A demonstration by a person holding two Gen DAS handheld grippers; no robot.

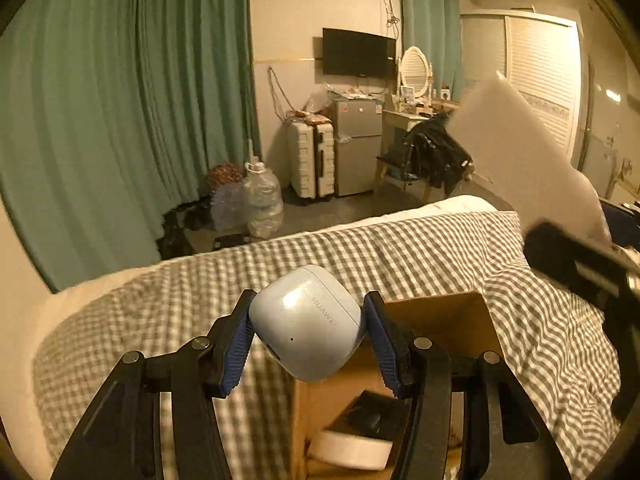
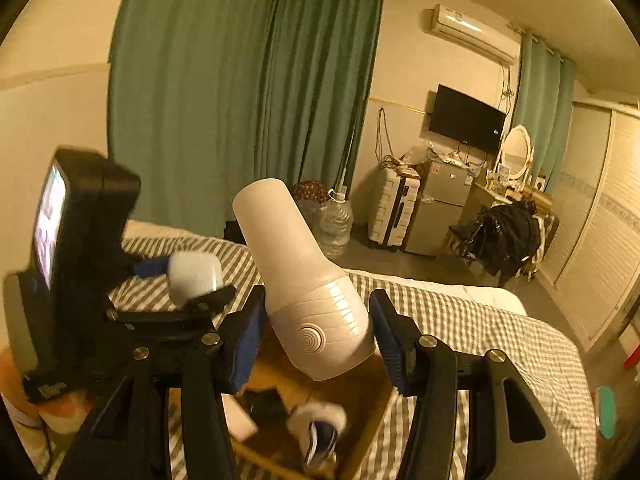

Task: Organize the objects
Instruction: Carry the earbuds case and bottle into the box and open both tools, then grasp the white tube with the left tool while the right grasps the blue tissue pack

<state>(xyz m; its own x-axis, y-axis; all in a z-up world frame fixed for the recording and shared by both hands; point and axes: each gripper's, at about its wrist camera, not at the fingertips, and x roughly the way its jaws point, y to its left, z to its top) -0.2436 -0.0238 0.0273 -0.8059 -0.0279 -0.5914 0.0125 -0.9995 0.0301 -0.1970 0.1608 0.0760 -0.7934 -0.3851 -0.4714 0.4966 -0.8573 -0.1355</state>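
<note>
A pale blue earbud case [image 1: 306,322] is clamped between the pads of the left hand-held gripper [image 1: 307,334], above an open cardboard box [image 1: 440,320] on the checked bed [image 1: 400,252]. A white tapered bottle [image 2: 308,284] is gripped by the right hand-held gripper [image 2: 318,330], tilted above the same box [image 2: 368,408].

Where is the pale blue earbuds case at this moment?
The earbuds case is clamped between the left gripper fingers, raised above the open cardboard box on the checked bed cover.
</note>
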